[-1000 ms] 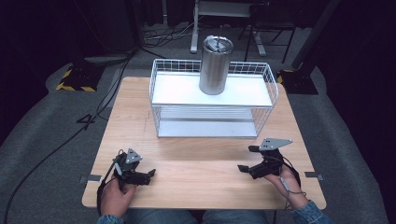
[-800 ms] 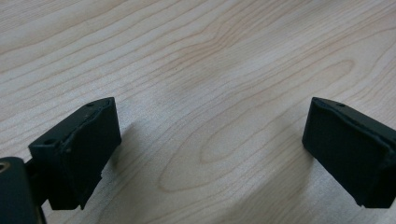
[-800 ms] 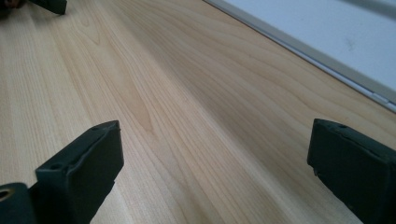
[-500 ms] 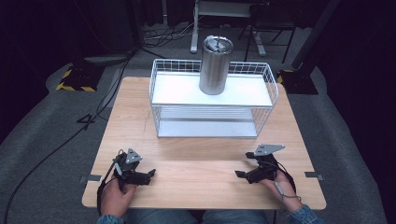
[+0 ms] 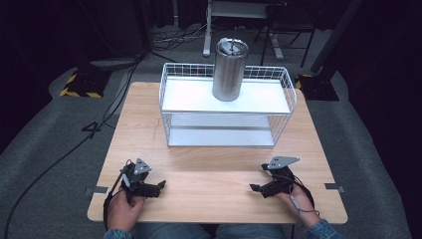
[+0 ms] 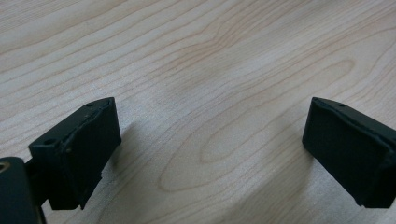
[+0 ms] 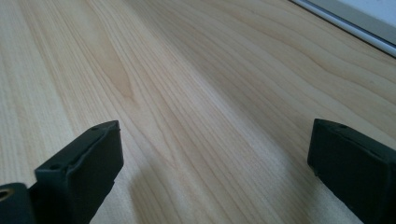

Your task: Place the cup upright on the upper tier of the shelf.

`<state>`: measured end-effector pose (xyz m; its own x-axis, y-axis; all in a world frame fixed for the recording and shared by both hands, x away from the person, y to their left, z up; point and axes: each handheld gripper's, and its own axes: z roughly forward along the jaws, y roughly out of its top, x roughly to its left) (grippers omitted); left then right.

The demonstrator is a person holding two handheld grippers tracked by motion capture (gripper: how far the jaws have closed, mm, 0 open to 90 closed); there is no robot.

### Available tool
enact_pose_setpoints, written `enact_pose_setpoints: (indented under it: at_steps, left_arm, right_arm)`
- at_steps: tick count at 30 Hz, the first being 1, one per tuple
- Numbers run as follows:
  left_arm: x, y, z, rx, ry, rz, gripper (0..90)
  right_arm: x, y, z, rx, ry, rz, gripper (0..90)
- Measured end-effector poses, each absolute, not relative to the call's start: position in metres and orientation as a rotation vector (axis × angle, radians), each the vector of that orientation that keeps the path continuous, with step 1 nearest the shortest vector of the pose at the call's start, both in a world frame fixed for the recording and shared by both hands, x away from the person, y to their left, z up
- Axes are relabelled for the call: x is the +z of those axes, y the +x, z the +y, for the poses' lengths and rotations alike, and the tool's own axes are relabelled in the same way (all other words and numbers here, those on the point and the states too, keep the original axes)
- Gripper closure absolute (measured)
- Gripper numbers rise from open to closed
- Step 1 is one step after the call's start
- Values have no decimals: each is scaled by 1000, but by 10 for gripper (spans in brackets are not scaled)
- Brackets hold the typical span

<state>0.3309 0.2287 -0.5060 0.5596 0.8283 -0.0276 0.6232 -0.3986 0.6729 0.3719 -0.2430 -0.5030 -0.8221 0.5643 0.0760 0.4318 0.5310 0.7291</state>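
Wooden table [image 5: 209, 164] is lying under both of your hands, its pale grain running across both gripper views. You are holding the left gripper [image 5: 158, 187] near the table's 7 o'clock corner, low over the wood, with your left hand [image 5: 124, 209] wrapped around it; in the left gripper view its two black jaws are standing wide apart with bare wood between them. You are holding the right gripper [image 5: 255, 189] toward 5 o'clock, well apart from the left one, your right hand [image 5: 293, 196] behind it, and its jaws are likewise spread wide over bare wood in the right gripper view (a pale edge is showing at that view's top right corner, too close to identify).

At 12 o'clock a white wire rack [image 5: 226, 107] with two shelves is sitting on the table, and a steel tumbler [image 5: 229, 69] with a lid is standing upright on its upper shelf, right of centre toward the back. No brand, label or writing is legible on the tumbler, the rack or the grippers. Black-and-yellow hazard tape [image 5: 78, 92] is marking an object on the floor at 10 o'clock.
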Motion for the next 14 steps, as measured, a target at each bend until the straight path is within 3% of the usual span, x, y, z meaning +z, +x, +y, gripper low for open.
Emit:
enact_pose_setpoints:
  at_steps: [14]
  left_arm:
    - [-506,331,229,414,2153,1158,48]
  right_arm:
    - [-507,368,-241,1082,797,2573,30]
